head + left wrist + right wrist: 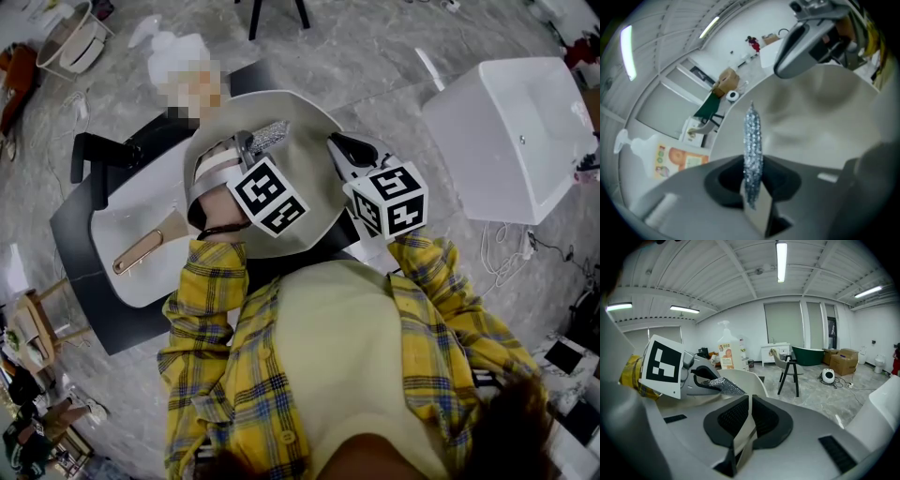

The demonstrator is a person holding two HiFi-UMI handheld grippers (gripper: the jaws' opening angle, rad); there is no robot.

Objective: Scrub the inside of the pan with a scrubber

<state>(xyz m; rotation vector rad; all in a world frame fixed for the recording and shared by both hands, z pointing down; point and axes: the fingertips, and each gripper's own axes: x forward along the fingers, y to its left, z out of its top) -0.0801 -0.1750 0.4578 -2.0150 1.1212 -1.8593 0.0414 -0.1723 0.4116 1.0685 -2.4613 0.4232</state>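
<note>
I hold a large pale grey pan point(305, 202) tilted up over the counter, its inside facing me. My left gripper point(251, 142) is shut on a sparkly silver scrubber point(269, 133), which is against the pan's inner surface near its upper rim. In the left gripper view the scrubber point(753, 145) stands edge-on between the jaws of the left gripper point(752, 176), with the pan's inside point(825, 122) behind it. My right gripper point(339, 148) is shut on the pan's right rim. In the right gripper view a thin cream strip of the pan's rim point(746, 427) runs between the closed pads of the right gripper point(749, 401).
Below and left of the pan lies a white sink point(120, 220) in a black counter, with a black faucet point(98, 155) and a gold-handled tool point(145, 248) in it. A pump soap bottle point(178, 52) stands behind it. A white tub point(511, 131) sits on the floor at right.
</note>
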